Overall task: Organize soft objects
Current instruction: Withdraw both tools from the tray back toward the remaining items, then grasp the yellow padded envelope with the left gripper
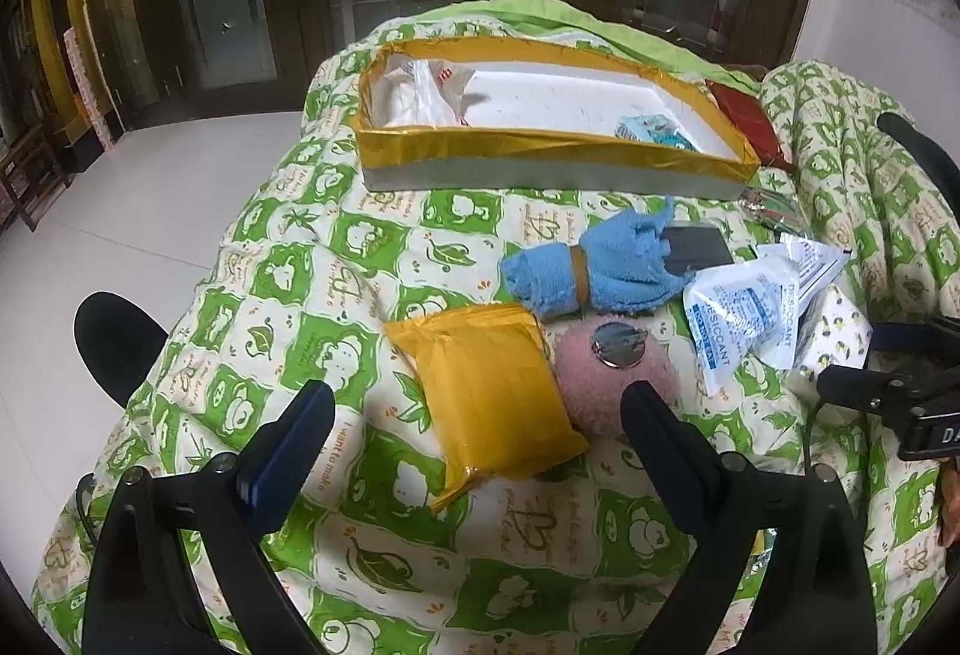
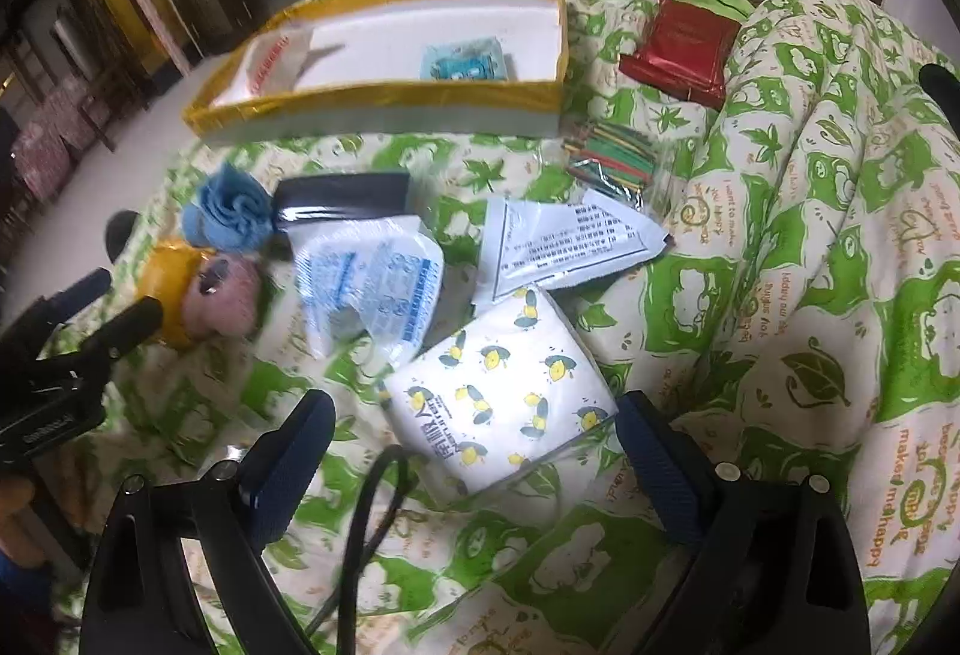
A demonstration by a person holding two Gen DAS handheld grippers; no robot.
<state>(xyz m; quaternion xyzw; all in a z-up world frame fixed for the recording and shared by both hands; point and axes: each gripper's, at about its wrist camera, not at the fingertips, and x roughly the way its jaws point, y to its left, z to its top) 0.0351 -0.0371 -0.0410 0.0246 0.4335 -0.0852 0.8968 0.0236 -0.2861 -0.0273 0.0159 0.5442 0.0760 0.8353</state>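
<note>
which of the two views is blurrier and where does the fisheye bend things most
The right wrist view is blurrier: the print on the white lemon-patterned tissue pack and the green-and-white quilt smear, worst toward the left edge. The left wrist view is sharp; the lettering on the white desiccant sachet reads clearly. Both views bow at the dark rim, curving the yellow-taped foam tray.

hidden: flat black rectangular pouch (image 1: pixel 696 248) partly under the rolled blue terry cloth (image 1: pixel 591 271) | blurred: pink fuzzy plush ball (image 2: pixel 225 302) | cut off: red foil packet (image 1: pixel 747 122) behind the yellow-taped white foam box (image 1: pixel 540 157)
</note>
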